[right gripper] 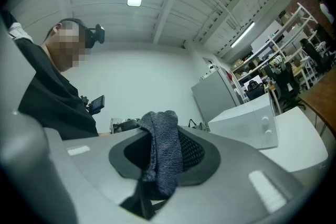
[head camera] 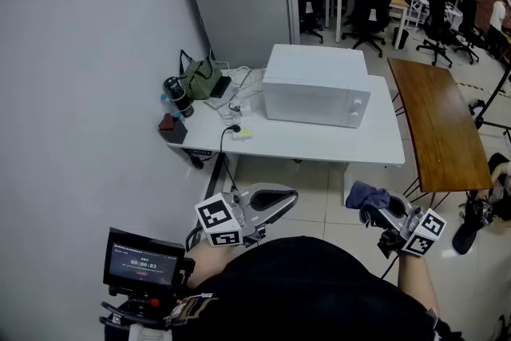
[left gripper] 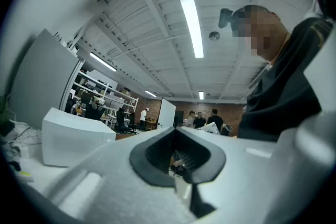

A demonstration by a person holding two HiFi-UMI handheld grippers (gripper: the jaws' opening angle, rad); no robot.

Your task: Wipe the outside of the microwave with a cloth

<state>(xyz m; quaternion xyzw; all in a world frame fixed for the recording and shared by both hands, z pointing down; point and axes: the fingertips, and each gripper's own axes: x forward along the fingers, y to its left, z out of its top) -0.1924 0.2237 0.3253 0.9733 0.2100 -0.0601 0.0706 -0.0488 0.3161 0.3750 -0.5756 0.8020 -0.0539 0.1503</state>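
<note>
The white microwave (head camera: pixel 318 84) stands shut on a white table (head camera: pixel 319 144), door and knobs facing me; it also appears as the microwave (left gripper: pixel 73 139) at the left and the microwave (right gripper: pixel 252 123) at the right. My right gripper (head camera: pixel 374 208) is held low in front of the table, shut on a blue-grey cloth (head camera: pixel 367 194). In the right gripper view the cloth (right gripper: pixel 164 152) hangs folded over the right gripper (right gripper: pixel 163 157). My left gripper (head camera: pixel 275 202) is also short of the table, shut, with nothing in the left gripper (left gripper: pixel 178 157).
A green bag (head camera: pixel 201 80), a black bottle (head camera: pixel 177 96), cables and a power strip (head camera: pixel 239 133) lie on the table's left part. A grey cabinet (head camera: pixel 243 0) stands behind. A wooden table (head camera: pixel 435 124) is at the right. Office chairs (head camera: pixel 371 4) fill the back.
</note>
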